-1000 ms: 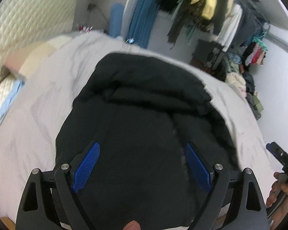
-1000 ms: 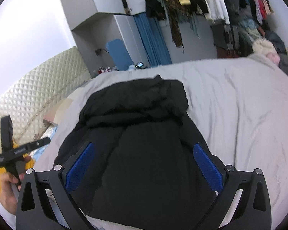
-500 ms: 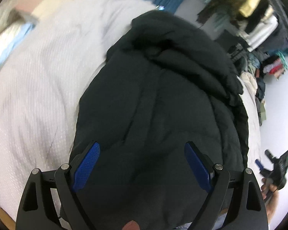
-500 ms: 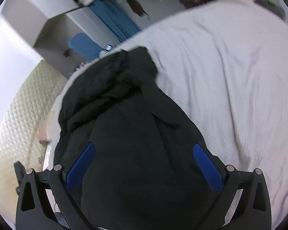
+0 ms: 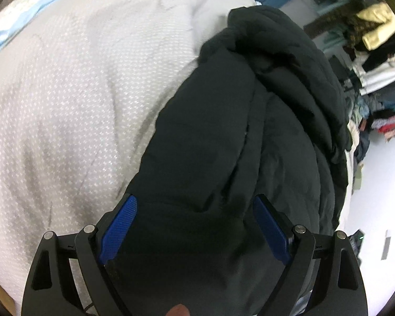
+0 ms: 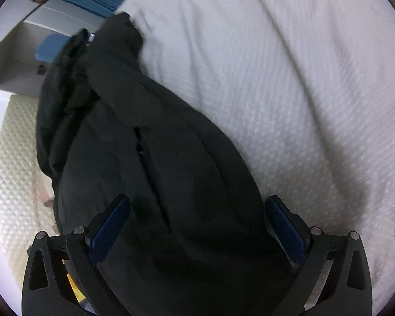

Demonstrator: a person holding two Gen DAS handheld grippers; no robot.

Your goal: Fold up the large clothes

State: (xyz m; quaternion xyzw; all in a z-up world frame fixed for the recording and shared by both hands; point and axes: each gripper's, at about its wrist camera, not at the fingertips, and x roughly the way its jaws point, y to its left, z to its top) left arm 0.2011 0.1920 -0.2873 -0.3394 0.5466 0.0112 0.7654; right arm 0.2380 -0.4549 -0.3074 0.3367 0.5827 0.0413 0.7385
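Note:
A large black padded jacket (image 5: 250, 131) lies partly folded on a white bedspread (image 5: 79, 92). It also shows in the right wrist view (image 6: 158, 158), running from lower centre to upper left. My left gripper (image 5: 194, 210) is open, its blue pads straddling the jacket's near left edge, low over it. My right gripper (image 6: 197, 210) is open too, its pads either side of the jacket's near right edge. I cannot tell whether either one touches the cloth.
The bedspread also shows in the right wrist view (image 6: 302, 79). A clothes rack with hanging garments (image 5: 376, 34) stands at the far right. A quilted headboard (image 6: 13, 158) is at the left. A blue pillow (image 5: 18, 18) lies at the top left.
Both grippers have tilted down and dropped closer to the jacket's near end; the left moved toward its left edge, the right toward its right edge. Both stay open.

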